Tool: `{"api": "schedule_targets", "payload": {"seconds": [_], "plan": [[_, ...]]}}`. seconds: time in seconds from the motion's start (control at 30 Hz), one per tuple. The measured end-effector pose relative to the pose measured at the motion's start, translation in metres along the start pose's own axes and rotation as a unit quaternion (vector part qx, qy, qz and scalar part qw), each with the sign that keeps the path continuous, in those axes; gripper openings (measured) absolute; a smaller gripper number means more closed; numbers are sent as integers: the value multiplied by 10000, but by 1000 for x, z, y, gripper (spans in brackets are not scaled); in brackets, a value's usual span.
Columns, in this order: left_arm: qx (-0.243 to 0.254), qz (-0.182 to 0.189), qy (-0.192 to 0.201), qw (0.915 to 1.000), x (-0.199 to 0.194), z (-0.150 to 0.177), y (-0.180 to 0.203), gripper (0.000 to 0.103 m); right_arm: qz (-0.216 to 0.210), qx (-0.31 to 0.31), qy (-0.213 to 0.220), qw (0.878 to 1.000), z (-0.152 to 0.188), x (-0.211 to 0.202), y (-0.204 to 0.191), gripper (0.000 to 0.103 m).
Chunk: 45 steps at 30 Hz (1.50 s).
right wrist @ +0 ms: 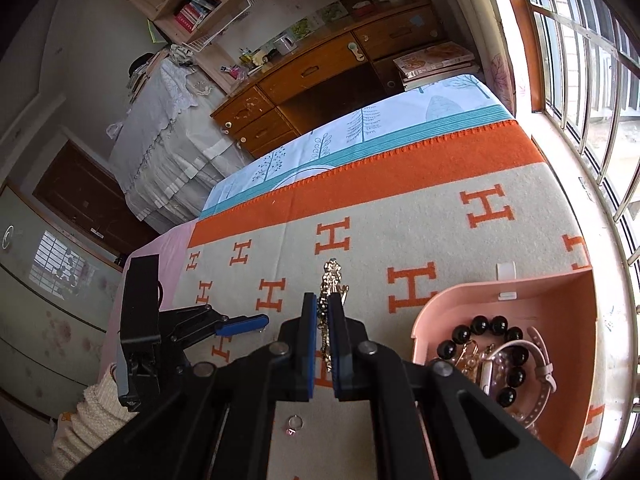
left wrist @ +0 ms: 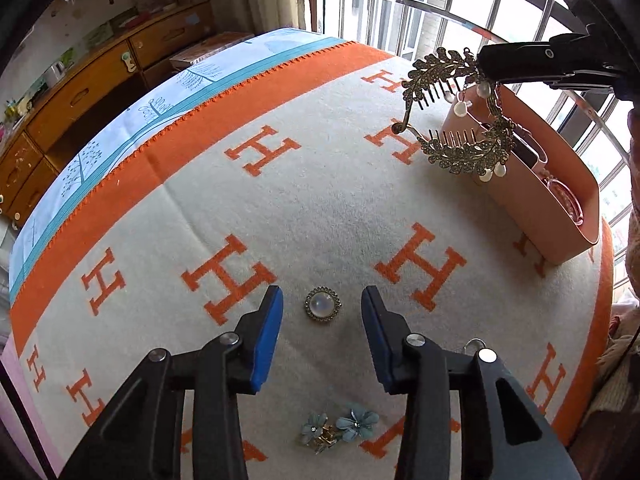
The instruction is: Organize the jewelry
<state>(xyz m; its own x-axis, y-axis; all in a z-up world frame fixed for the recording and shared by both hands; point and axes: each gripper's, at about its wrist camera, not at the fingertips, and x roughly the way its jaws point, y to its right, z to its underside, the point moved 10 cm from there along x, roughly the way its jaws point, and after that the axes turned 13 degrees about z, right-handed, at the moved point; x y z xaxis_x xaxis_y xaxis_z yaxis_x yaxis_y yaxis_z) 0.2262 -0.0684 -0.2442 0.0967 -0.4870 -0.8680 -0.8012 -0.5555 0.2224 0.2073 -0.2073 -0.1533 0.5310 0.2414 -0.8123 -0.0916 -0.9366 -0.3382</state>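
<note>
Your left gripper [left wrist: 322,312] sits open around the small, slippery brooch [left wrist: 323,304]; pinch its rim. Your right gripper [right wrist: 322,318] clamps the comb [left wrist: 460,112] near the box [left wrist: 560,200].

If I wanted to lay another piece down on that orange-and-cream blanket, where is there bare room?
The blanket lies bare from its orange border to the round brooch. It is crowded nearer: the brooch, blue flower clips and a small ring. The pink tray holds a bead bracelet and watch; its far end is bare.
</note>
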Motion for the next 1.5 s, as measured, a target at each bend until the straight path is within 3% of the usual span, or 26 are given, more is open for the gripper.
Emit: {"api": "schedule_targets", "payload": {"seconds": [0.27, 0.33, 0.4, 0.57, 0.67, 0.77, 1.0, 1.23, 1.33, 1.5], "plan": [[508, 250, -297, 9980, 8, 3, 3, 35, 55, 28, 64, 10000, 0, -3, 10, 5], [515, 284, -288, 9979, 8, 3, 1, 30, 26, 3, 127, 9999, -2, -7, 8, 5], [500, 319, -255, 9979, 8, 1, -2, 17, 23, -50, 211, 9998, -3, -11, 6, 5], [458, 438, -169, 9978, 9, -4, -9, 17, 77, -240, 260, 9993, 0, -16, 0, 5], [495, 329, -141, 9981, 11, -5, -8, 18, 165, -267, -40, 9995, 6, -8, 3, 6], [543, 234, -143, 9981, 13, -5, -6, 18, 304, -339, -334, 9984, 17, 5, 8, 13], [528, 241, -67, 9983, 14, -7, -2, 18, 437, -862, -483, 9941, 38, 15, -9, 34], [196, 214, 287, 9992, 8, -2, -5, 17, 272, -1083, -827, 9903, 47, 34, -28, 34], [-107, 196, 354, 9991, 2, 2, -7, 17, 287, -1615, -945, 9819, 56, 43, -44, 35], [-369, 55, 565, 9977, -18, 7, -8, 17, 693, -2836, -936, 9518, 79, 57, -65, 34]]}}
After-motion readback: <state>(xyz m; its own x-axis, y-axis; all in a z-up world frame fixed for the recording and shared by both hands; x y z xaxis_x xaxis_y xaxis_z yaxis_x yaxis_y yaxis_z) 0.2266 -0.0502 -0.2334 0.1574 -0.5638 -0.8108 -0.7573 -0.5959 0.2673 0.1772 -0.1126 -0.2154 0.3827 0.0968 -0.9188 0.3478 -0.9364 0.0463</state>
